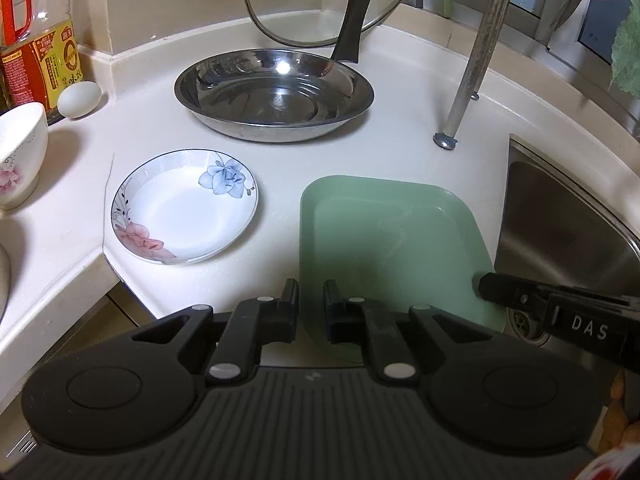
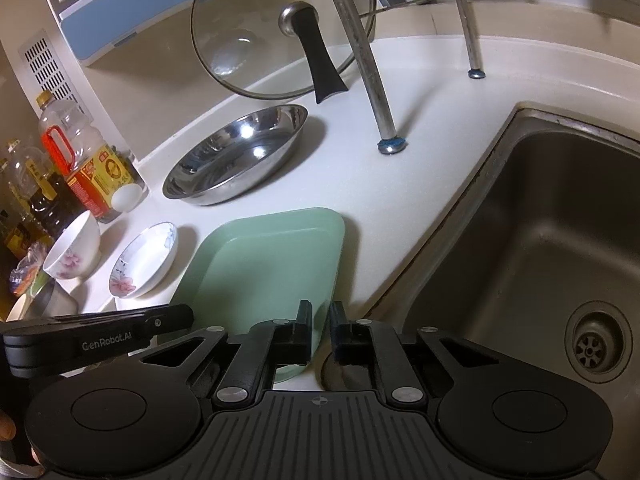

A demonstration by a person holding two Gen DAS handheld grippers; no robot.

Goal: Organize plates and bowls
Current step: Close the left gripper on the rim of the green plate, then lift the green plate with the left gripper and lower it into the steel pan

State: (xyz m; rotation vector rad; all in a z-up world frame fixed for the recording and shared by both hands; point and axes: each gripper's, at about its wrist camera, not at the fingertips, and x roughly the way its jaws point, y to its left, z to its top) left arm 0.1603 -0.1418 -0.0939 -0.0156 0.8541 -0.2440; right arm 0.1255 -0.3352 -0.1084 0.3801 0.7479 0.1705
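Both clamped on green tray's (image 1: 392,240) near edge: left hand-held gripper (image 1: 311,300), right hand-held gripper (image 2: 321,320); open surface (image 2: 420,168) beyond, sink (image 2: 540,220) right.

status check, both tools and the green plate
Left tool and right tool both shut on green plate near edge. Plate flat on counter. Nothing in the way.

My left tongs (image 1: 311,300) are covering the near rim of the green tray (image 1: 392,232). The picture's edge is cutting off the rice bowl (image 1: 18,152) and the oil bottle (image 1: 36,32). The bottle's label print is staying too small to read.
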